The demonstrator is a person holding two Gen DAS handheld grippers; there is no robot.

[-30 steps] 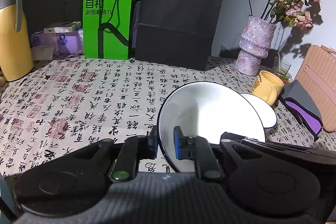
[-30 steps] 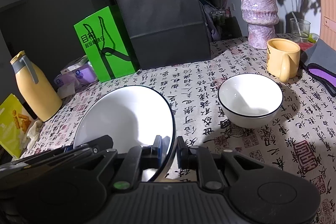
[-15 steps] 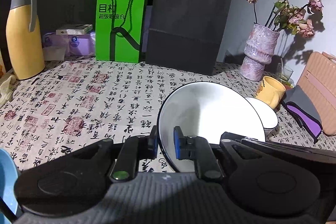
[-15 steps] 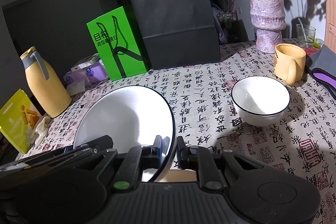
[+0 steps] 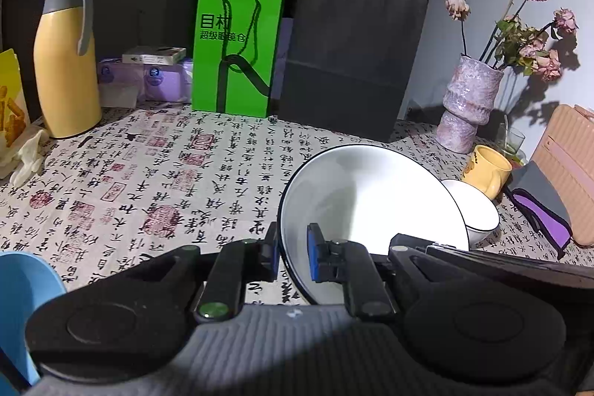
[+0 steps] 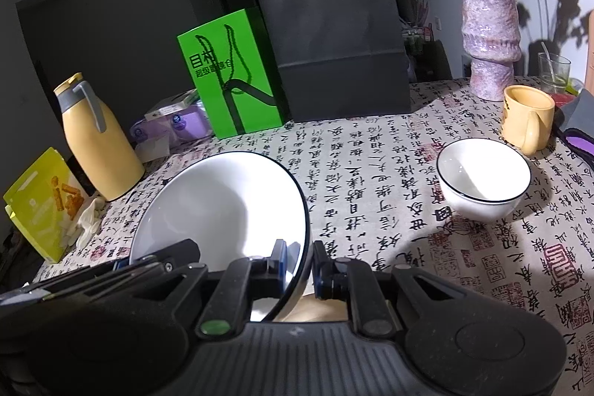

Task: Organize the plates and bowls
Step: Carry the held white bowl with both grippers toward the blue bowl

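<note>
Nearby: small bowl [image 6: 483,179], yellow mug [image 6: 528,114], vase [image 6: 489,43], black bag [image 6: 332,47].

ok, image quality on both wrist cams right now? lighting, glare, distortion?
Left wrist: hard side light, blown highlight inside the big bowl, flower shadows sharp on the wall behind the vase, gripper body dark. Right wrist: same uneven light, bright patch on the cloth, dark room on the left, reflection on the big bowl's rim at the fingers. Both: strong fisheye bending and corner vignetting, no motion blur.
</note>
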